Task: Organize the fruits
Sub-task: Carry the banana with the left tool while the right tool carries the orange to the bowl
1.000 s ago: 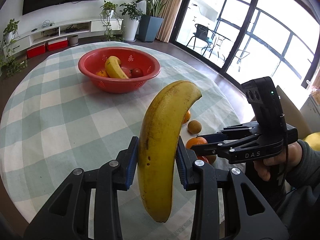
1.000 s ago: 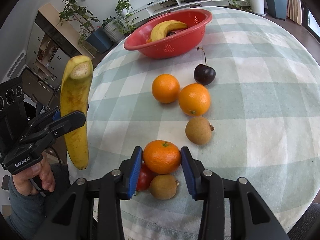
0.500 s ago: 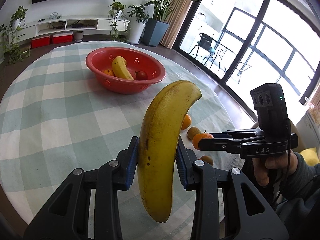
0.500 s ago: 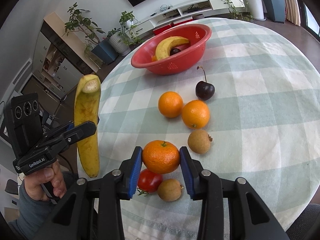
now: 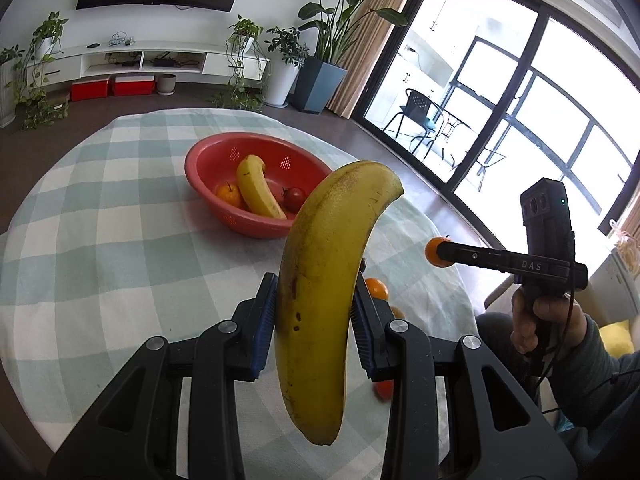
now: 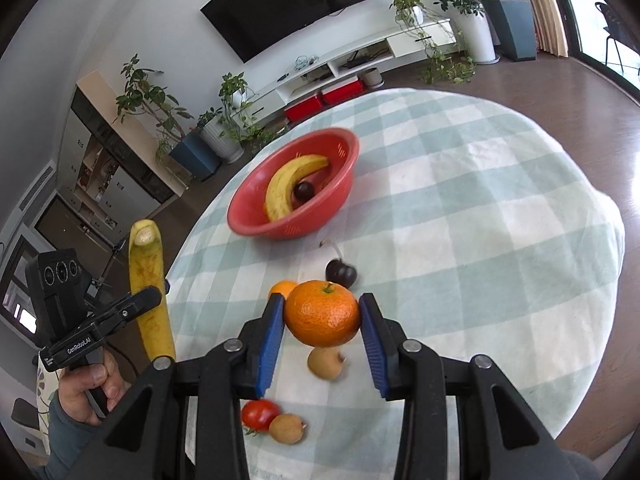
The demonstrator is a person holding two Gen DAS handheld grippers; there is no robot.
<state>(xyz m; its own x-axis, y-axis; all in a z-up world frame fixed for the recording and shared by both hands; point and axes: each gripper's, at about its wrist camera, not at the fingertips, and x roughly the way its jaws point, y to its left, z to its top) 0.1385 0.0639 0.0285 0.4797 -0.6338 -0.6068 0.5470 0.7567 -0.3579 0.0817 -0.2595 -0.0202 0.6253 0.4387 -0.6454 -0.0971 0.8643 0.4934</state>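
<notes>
My left gripper (image 5: 314, 320) is shut on a yellow banana (image 5: 324, 280) and holds it upright above the table's near edge; it also shows in the right wrist view (image 6: 148, 280). My right gripper (image 6: 322, 328) is shut on an orange mandarin (image 6: 322, 312), lifted above the table; the mandarin also shows in the left wrist view (image 5: 434, 252). The red bowl (image 6: 332, 200) stands farther back and holds a banana (image 6: 288, 192), a dark cherry and, in the left wrist view, a mandarin (image 5: 228, 194) and a tomato (image 5: 294, 198).
On the checked tablecloth (image 6: 480, 220) lie a dark cherry (image 6: 340, 274), another mandarin (image 6: 282, 288), two brown longans (image 6: 326, 362), (image 6: 286, 428) and a tomato (image 6: 258, 414). The table's round edge drops off to the right and near side.
Both grippers have risen with their fruit. The mandarin has come off the table, and the bowl looks farther and lower in both views.
</notes>
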